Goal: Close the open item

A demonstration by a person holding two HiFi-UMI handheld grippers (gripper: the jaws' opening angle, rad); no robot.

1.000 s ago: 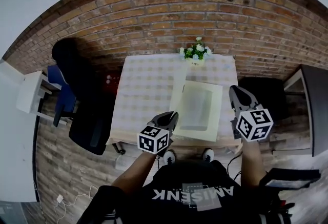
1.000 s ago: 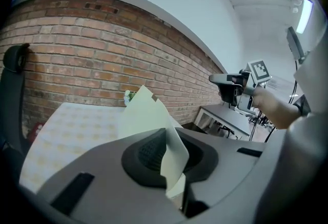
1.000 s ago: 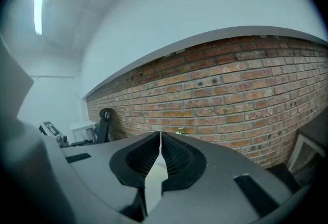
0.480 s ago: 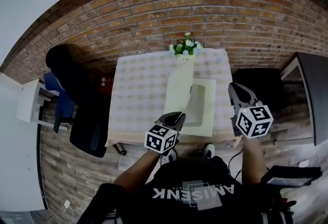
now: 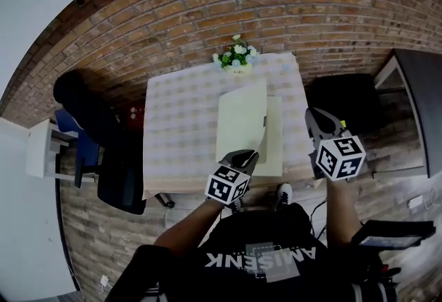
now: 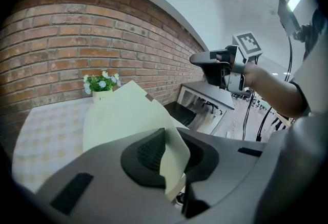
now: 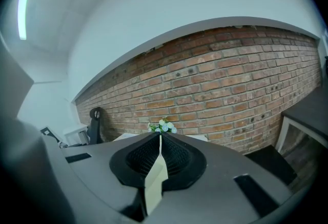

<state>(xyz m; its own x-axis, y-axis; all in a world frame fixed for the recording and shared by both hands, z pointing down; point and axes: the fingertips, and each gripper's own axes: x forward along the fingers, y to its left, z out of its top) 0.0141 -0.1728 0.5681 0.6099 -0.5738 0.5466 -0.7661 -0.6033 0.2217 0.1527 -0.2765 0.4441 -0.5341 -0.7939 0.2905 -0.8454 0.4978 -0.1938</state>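
A flat pale cream box lies on the checked tablecloth (image 5: 179,121), near the front right edge. Its base (image 5: 275,148) shows as a strip on the right. The hinged lid (image 5: 242,117) leans over it, tilted and almost down. My left gripper (image 5: 247,155) is shut on the lid's near corner; in the left gripper view the cream lid (image 6: 123,115) runs in between the two pads of the left gripper (image 6: 171,151). My right gripper (image 5: 319,117) hangs shut off the table's right side, apart from the box. Its pads meet in the right gripper view (image 7: 160,148).
A small pot of white flowers (image 5: 235,57) stands at the table's far edge against the brick wall. A black chair (image 5: 103,155) is at the left, a white shelf (image 5: 38,148) beyond it, and a dark cabinet (image 5: 414,100) at the right.
The lid has swung from lying open, through upright, to nearly over the base, carried by my left gripper moving right and down. The right gripper has shifted a little.
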